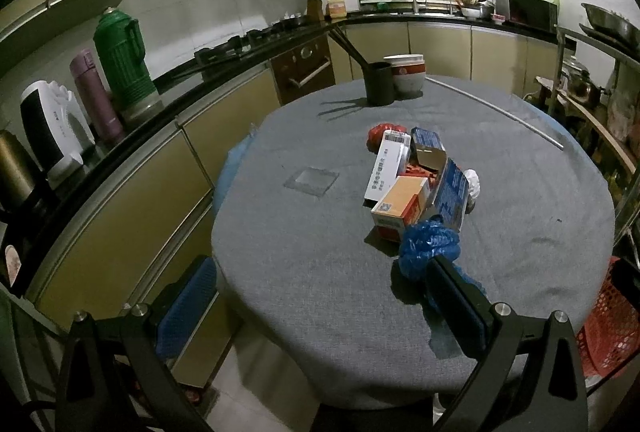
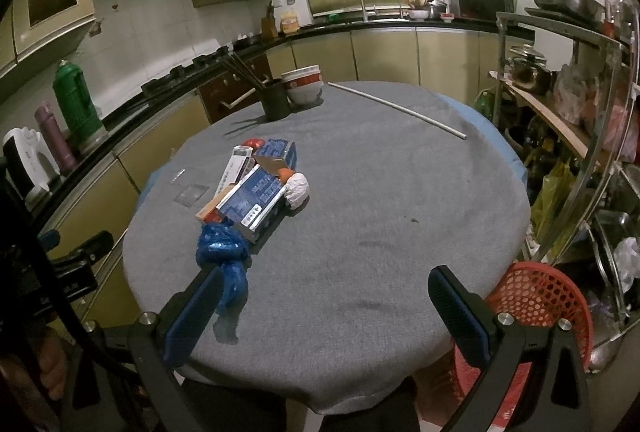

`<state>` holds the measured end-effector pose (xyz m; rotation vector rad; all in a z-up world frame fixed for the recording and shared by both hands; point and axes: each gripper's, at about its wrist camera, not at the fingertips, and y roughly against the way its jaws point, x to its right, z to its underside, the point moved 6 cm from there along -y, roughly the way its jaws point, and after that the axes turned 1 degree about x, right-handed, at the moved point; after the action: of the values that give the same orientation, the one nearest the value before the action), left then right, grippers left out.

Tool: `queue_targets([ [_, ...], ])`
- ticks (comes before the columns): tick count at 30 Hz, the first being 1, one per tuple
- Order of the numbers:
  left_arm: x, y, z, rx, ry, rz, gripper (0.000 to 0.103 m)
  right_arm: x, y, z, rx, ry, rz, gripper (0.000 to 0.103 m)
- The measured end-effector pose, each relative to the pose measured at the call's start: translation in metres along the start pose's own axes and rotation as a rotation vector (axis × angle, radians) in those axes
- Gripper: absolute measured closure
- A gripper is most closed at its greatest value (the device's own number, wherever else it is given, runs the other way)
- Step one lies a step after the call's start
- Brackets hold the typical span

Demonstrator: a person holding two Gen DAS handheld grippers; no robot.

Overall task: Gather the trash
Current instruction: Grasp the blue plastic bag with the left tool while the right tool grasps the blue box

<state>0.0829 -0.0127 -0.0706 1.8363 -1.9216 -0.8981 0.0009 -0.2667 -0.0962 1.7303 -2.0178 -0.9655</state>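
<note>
A round table under a grey cloth filled both views, and the trash lay in one cluster near its middle, a little toward the near edge. A red perforated plastic basket stood off the table's near right edge, below the rim.

The cluster ran as a line from the near edge toward the far one. Its largest piece, a long blue carton, lay with its long axis on that line, one end pointing at the near-left edge and the other at the far side. Beside it lay a white carton on much the same axis, and an orange-and-white box rested against both at the near end. A shorter blue box sat open at the far end. A knotted blue plastic bag closed the near end of the line, touching the cartons, its tail trailing toward the near edge. A crumpled white wad touched the long carton's right side, and a red crumpled wrapper sat at the far end.

The left gripper was spread wide and held nothing; its right finger overlapped the bag's tail, though contact could not be judged. The right gripper was likewise wide apart and empty above the near edge, its left finger just beside the bag's tail.

At the far edge stood a dark chopstick holder touching stacked bowls, with a thin white rod lying along the far-right edge.
</note>
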Motion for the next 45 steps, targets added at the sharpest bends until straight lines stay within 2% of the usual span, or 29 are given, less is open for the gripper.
queue_targets([
  [5, 0.006, -0.006, 0.003, -0.031, -0.005, 0.025, 0.0, 0.008, -0.002, 0.001, -0.002, -0.017, -0.004, 0.0],
  [8, 0.012, -0.019, 0.009, -0.097, 0.015, 0.09, 0.0, 0.014, -0.004, 0.002, -0.005, -0.034, -0.004, 0.0],
  [10, 0.016, -0.033, 0.016, -0.17, 0.052, 0.151, 0.0, 0.021, -0.005, 0.003, -0.009, -0.054, -0.008, 0.0],
  [14, 0.024, -0.058, 0.027, -0.274, 0.117, 0.218, 0.0, 0.035, -0.011, 0.006, -0.028, -0.108, -0.031, 0.0],
  [19, 0.041, -0.076, 0.025, -0.327, 0.198, 0.314, 0.0, 0.051, -0.02, 0.011, -0.057, -0.18, -0.067, 0.001],
  [23, 0.067, -0.099, 0.028, -0.362, 0.173, 0.359, 0.001, 0.062, -0.026, 0.013, -0.072, -0.249, -0.112, 0.001],
  [24, 0.071, -0.105, 0.03, -0.38, 0.175, 0.376, 0.008, 0.064, -0.028, 0.013, -0.077, -0.275, -0.133, 0.001],
  [25, 0.074, -0.112, 0.033, -0.407, 0.181, 0.385, 0.023, 0.065, -0.03, 0.013, -0.079, -0.288, -0.145, 0.001],
  [27, 0.076, -0.124, 0.041, -0.467, 0.22, 0.432, 0.043, 0.065, -0.037, 0.011, -0.09, -0.312, -0.177, 0.004],
  [29, 0.075, -0.13, 0.047, -0.496, 0.255, 0.483, 0.055, 0.062, -0.043, 0.008, -0.103, -0.336, -0.219, 0.012],
  [30, 0.072, -0.13, 0.048, -0.497, 0.263, 0.489, 0.068, 0.057, -0.049, 0.006, -0.116, -0.355, -0.258, 0.015],
  [32, 0.066, -0.13, 0.046, -0.478, 0.265, 0.499, 0.069, 0.044, -0.062, 0.0, -0.137, -0.364, -0.308, 0.028],
  [35, 0.054, -0.121, 0.042, -0.433, 0.26, 0.516, 0.074, 0.016, -0.084, -0.009, -0.178, -0.342, -0.367, 0.03],
  [36, 0.051, -0.119, 0.042, -0.424, 0.255, 0.519, 0.081, 0.005, -0.092, -0.013, -0.192, -0.331, -0.388, 0.03],
  [37, 0.047, -0.118, 0.042, -0.418, 0.252, 0.524, 0.094, -0.003, -0.1, -0.016, -0.202, -0.323, -0.402, 0.03],
  [39, 0.039, -0.114, 0.04, -0.407, 0.246, 0.54, 0.095, -0.019, -0.118, -0.023, -0.216, -0.326, -0.416, 0.03],
  [42, 0.027, -0.108, 0.039, -0.37, 0.22, 0.528, 0.095, -0.044, -0.158, -0.03, -0.304, -0.361, -0.439, 0.03],
  [45, 0.017, -0.109, 0.037, -0.352, 0.219, 0.536, 0.095, -0.06, -0.189, -0.033, -0.361, -0.38, -0.41, 0.03],
])
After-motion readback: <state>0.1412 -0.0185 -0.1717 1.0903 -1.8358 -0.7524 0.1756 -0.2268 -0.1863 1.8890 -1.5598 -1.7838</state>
